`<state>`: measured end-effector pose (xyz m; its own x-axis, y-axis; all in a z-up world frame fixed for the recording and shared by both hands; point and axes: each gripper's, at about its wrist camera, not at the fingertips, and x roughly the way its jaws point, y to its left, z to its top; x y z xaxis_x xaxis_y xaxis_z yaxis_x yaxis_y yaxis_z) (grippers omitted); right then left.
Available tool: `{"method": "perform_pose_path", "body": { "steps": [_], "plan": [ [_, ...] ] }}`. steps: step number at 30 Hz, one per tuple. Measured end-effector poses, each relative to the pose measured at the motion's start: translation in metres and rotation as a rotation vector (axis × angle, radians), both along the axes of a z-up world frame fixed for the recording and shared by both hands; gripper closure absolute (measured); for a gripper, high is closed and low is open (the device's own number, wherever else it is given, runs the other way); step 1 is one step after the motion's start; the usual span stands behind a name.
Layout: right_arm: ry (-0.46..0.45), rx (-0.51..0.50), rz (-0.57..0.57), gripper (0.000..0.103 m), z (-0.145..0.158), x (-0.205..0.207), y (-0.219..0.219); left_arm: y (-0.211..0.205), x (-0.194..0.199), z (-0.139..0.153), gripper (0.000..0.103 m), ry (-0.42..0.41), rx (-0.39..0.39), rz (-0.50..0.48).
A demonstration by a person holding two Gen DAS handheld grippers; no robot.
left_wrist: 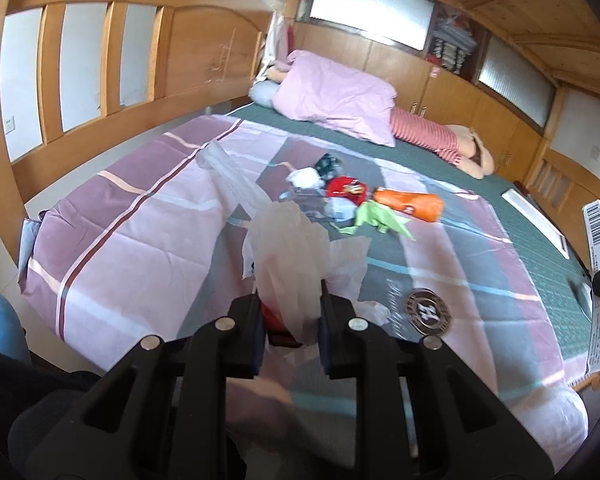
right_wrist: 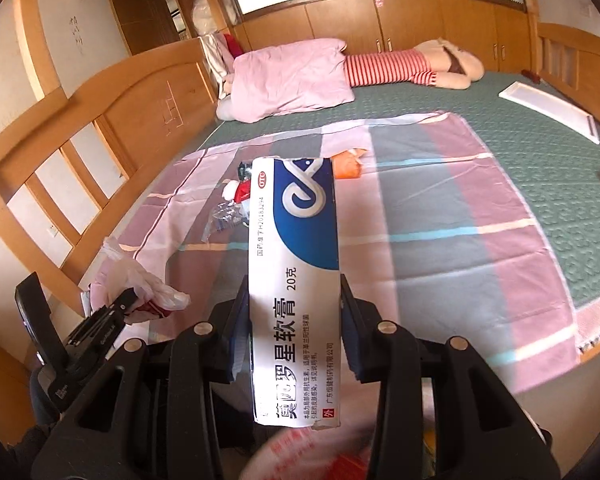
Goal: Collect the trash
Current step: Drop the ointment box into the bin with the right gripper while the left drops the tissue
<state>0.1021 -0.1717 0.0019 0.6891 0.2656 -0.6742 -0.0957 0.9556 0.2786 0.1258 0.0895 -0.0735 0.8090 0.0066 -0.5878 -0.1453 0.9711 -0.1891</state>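
My left gripper is shut on the bunched rim of a thin white plastic bag, held over the near edge of the bed. It also shows at the left of the right wrist view. My right gripper is shut on a white and blue ointment box, held upright above the checked sheet. A pile of trash lies mid-bed: an orange wrapper, a green paper scrap, a red packet, white tissue and clear plastic.
The pink and grey checked sheet covers the near part of the green mattress. A pink pillow and a striped plush doll lie at the far side. Wooden bed rails stand at the left. A white flat box lies at the right.
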Motion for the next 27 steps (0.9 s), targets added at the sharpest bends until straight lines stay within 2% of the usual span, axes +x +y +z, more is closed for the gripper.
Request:
{"method": "perform_pose_path", "body": {
  "steps": [6,9,11,13,16,18,21,24,27],
  "plan": [
    [0.01,0.009,-0.007,0.063,0.007,-0.054,-0.026,-0.019,-0.035,0.024,0.081,-0.053,-0.001,-0.083],
    [0.045,-0.039,0.005,0.063,0.001,-0.079,-0.028,-0.029,-0.052,0.036,0.082,-0.087,-0.004,-0.126],
    [0.103,-0.065,0.024,0.063,-0.011,-0.093,-0.028,-0.033,-0.059,0.04,0.082,-0.092,-0.012,-0.151],
    [0.198,-0.078,0.057,0.058,-0.031,-0.102,-0.026,-0.038,-0.066,0.043,0.082,-0.091,-0.023,-0.18],
    [0.248,-0.081,0.053,0.041,-0.047,-0.116,-0.025,-0.045,-0.071,0.042,0.082,-0.081,-0.038,-0.235],
    [0.222,-0.043,0.013,0.031,-0.041,-0.122,-0.031,-0.048,-0.073,0.041,0.082,-0.068,-0.055,-0.267],
    [0.157,0.056,-0.071,0.029,-0.023,-0.13,-0.057,-0.056,-0.071,0.036,0.082,-0.032,-0.106,-0.35],
    [0.062,0.115,-0.174,0.028,-0.003,-0.136,-0.085,-0.077,-0.077,0.033,0.082,-0.016,-0.163,-0.524],
    [-0.011,0.179,-0.251,0.027,0.009,-0.145,-0.107,-0.11,-0.09,0.029,0.081,0.001,-0.168,-0.751]
  ]
}}
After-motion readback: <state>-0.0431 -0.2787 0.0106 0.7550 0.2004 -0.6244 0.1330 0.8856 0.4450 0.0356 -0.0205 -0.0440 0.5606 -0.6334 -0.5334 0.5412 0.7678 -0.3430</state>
